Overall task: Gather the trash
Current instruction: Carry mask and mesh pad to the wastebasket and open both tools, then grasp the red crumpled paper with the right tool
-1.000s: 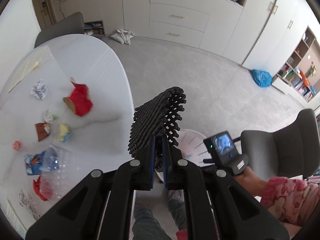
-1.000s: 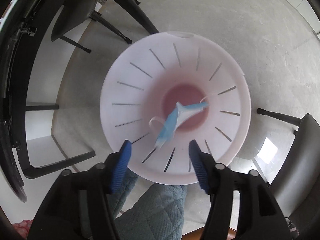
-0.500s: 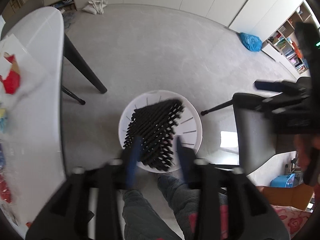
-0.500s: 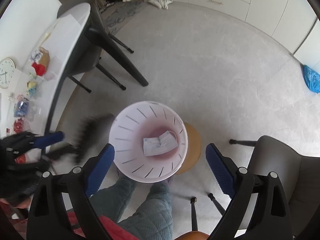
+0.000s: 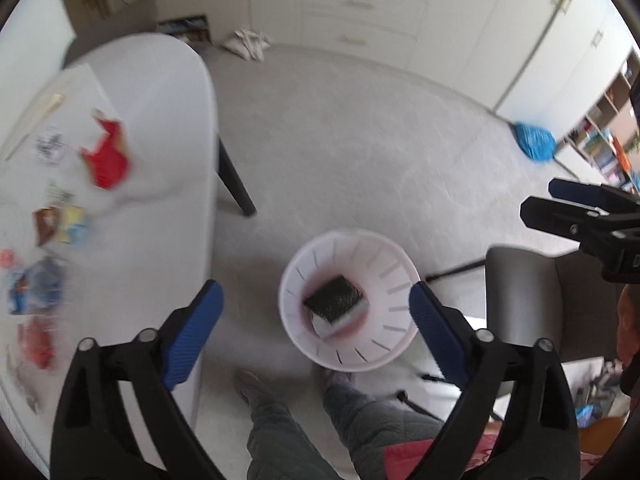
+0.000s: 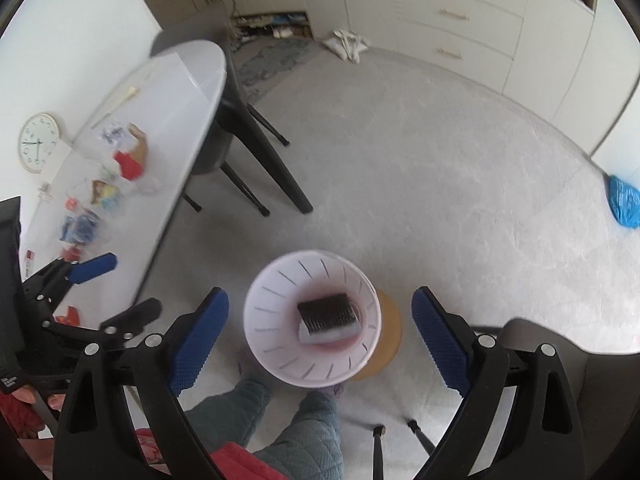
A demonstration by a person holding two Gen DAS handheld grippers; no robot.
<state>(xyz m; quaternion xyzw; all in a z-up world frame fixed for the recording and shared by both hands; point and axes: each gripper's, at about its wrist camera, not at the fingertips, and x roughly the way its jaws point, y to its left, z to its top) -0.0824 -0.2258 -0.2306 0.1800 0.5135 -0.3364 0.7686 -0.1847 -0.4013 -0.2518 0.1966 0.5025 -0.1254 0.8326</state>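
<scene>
The black mesh piece [image 5: 335, 298] lies at the bottom of the white bin [image 5: 394, 354], on top of a pale flat sheet, so this piece of trash is collected. The bin stands on the floor, just in front of the person's knees [image 5: 280, 420], and in the right wrist view it sits on a low round wooden stool [image 6: 390, 334].

The left gripper [image 5: 316, 334] hangs above the bin; its jaws have just been opening and now stand wide apart, with nothing between them. The right gripper [image 6: 320, 340] is also wide apart and empty, above the same bin.

Much is left, I think. On the white table [image 5: 168, 128] beside the bin I can count at least 5 pieces: a red wrapper [image 5: 106, 160], a crumpled white paper [image 5: 50, 146], a brown and yellow packet [image 5: 60, 226], a blue crushed bottle [image 5: 38, 290] and another red scrap [image 5: 36, 342] near the edge. These are blurred, so their exact kind is not sure. By my judgement the task is only in its early part.
</scene>
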